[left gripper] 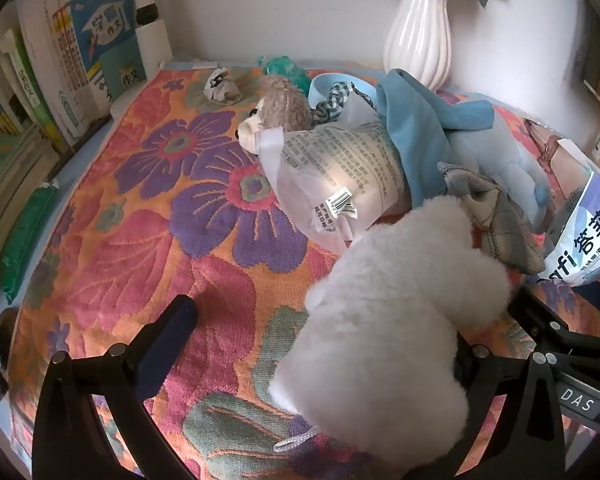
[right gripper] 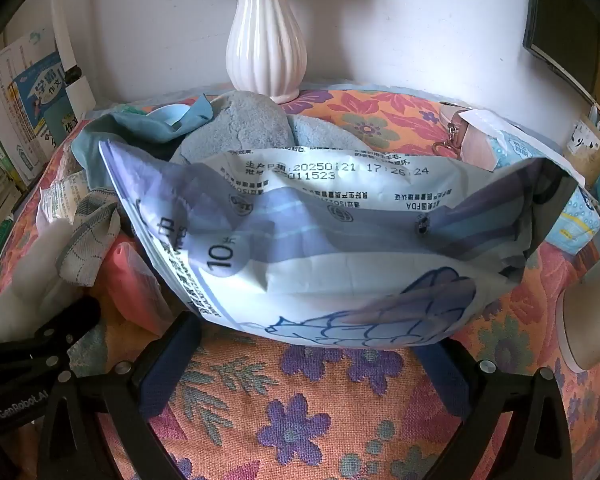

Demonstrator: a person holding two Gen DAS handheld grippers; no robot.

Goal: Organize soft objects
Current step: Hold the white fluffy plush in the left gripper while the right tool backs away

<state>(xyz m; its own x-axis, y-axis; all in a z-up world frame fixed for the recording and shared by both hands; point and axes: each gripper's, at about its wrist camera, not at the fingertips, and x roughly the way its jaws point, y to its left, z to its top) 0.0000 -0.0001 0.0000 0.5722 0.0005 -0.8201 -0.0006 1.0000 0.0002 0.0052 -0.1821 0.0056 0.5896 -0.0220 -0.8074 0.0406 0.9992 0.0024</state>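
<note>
A white fluffy plush [left gripper: 384, 332] lies on the floral cloth [left gripper: 140, 208] between the fingers of my left gripper [left gripper: 324, 320]. It rests toward the right finger, and the left finger [left gripper: 168, 336] stands well apart from it, so the jaws are open. In the right wrist view a blue-and-white plastic pack [right gripper: 340, 240] sits tilted across the fingertips of my right gripper [right gripper: 312, 338], whose jaws stand wide open. Behind it lie a light blue plush [right gripper: 236, 124], a plaid cloth [right gripper: 88, 236] and a blue cloth [left gripper: 412, 128]. A brown bear plush [left gripper: 276, 108] lies partly under a printed plastic bag [left gripper: 332, 168].
A white ribbed vase [right gripper: 266, 48] stands at the back by the wall. Books [left gripper: 80, 60] line the left side, with a green pack [left gripper: 24, 236] beside them. A tissue pack [right gripper: 540, 160] and a beige cylinder [right gripper: 592, 312] sit at the right. Crumpled paper [left gripper: 220, 88] lies near the back.
</note>
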